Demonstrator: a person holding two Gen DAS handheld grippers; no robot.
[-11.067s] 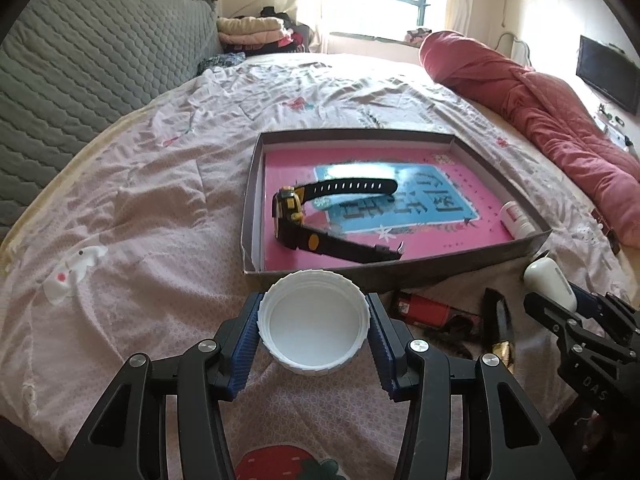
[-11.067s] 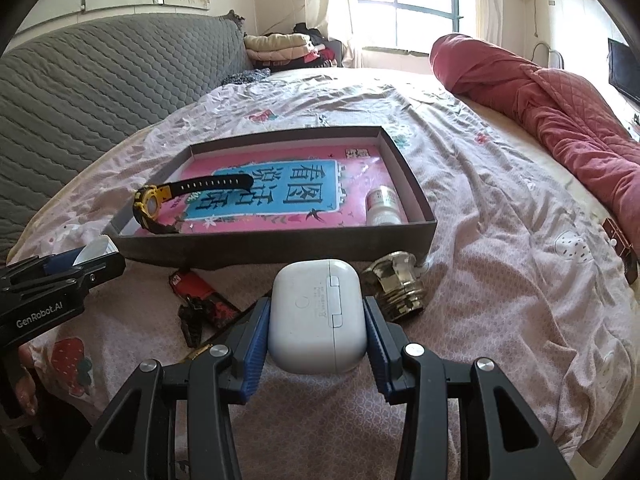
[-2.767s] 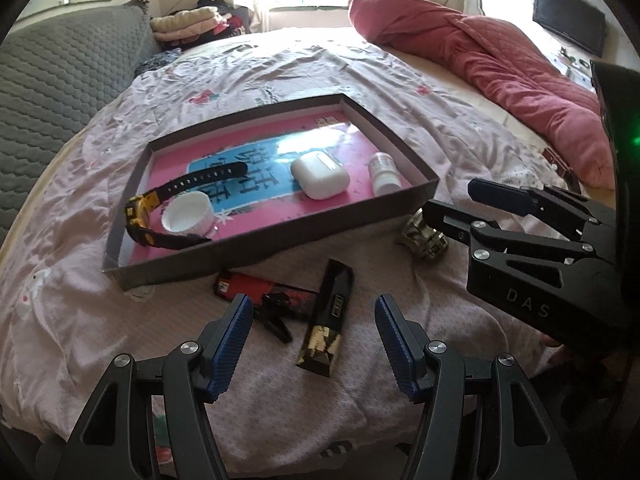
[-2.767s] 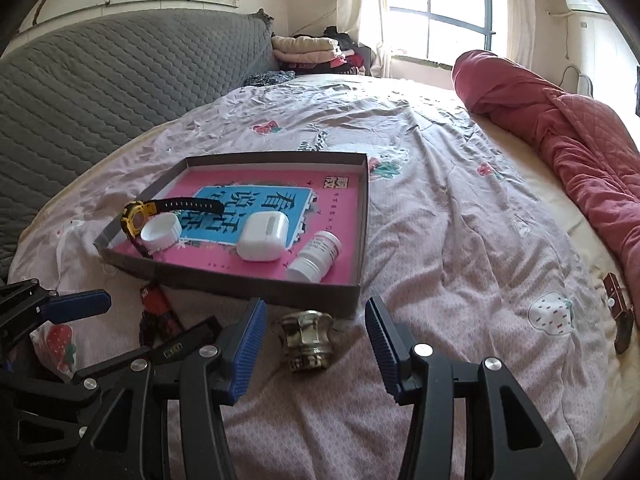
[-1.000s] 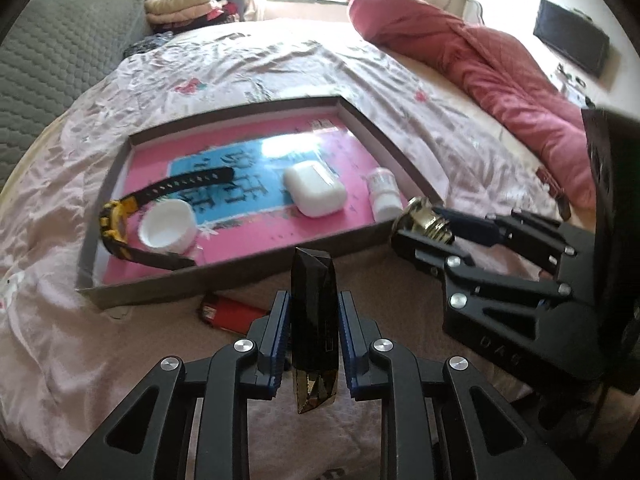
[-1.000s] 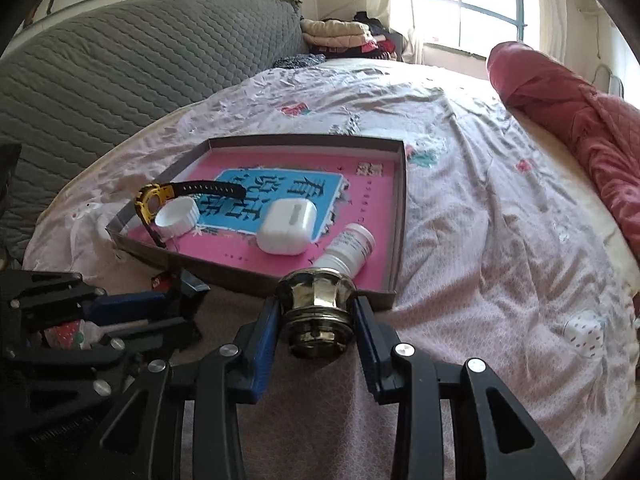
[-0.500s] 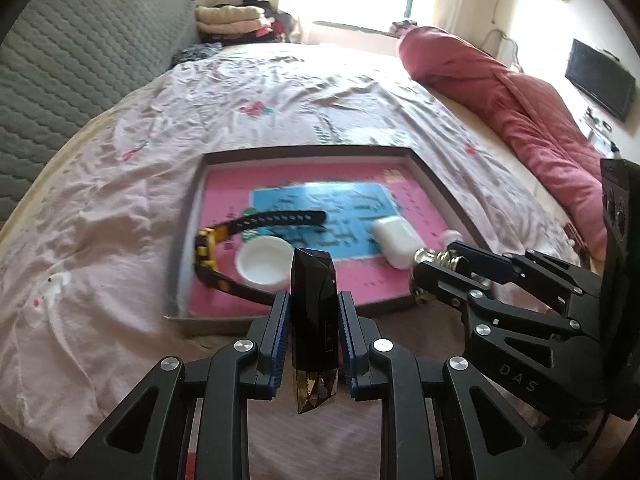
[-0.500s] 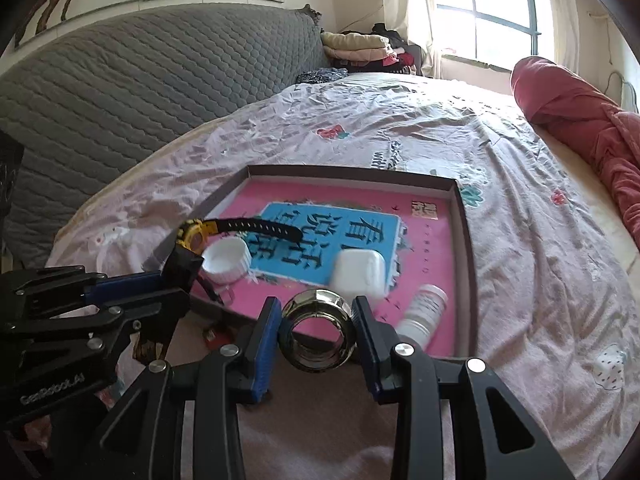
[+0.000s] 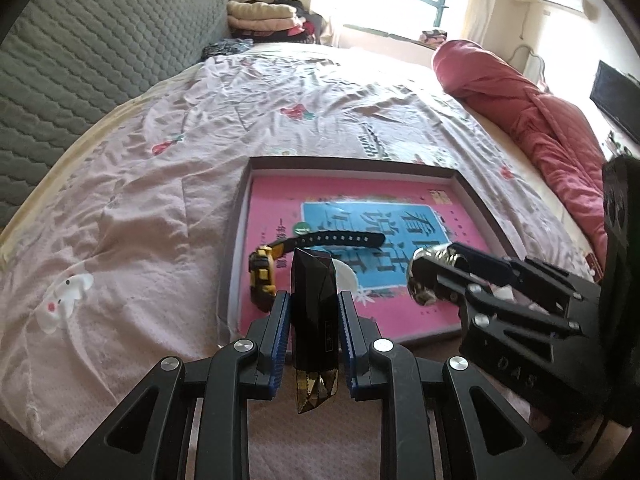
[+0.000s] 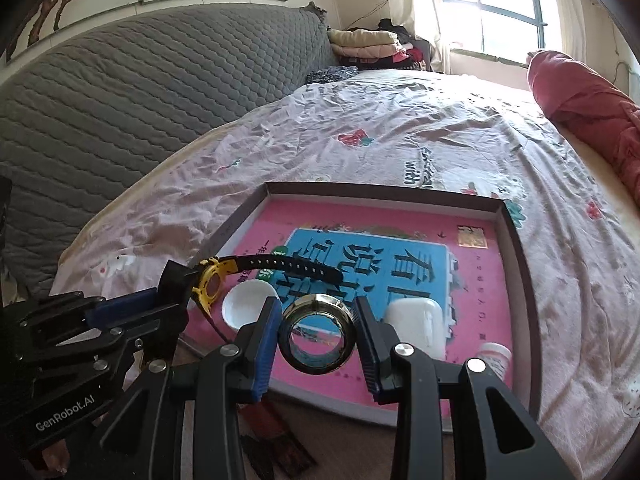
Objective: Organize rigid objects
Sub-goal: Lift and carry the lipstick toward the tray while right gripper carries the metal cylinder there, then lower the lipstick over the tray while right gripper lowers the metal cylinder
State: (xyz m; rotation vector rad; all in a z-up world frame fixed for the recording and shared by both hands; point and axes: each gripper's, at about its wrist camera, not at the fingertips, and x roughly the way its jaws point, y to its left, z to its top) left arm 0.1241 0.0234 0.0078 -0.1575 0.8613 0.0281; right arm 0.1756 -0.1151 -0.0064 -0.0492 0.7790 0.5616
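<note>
Black case [image 9: 314, 304] clamped upright in left gripper [image 9: 314, 332]; metal ring [image 10: 317, 334] pinched in half-open right gripper [image 10: 317, 338]. Tray [image 10: 516, 248] just ahead and below both. Carry over near rim, lower onto bare pink floor, release clear of watch [image 10: 224, 276], cap [image 10: 248, 306]. Readable: "GenRobot.AI", "DAS".

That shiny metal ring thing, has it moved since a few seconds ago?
Yes. The shiny metal ring lay on the bedsheet in front of the shallow grey box; now the right gripper holds it lifted over the box's near edge.
</note>
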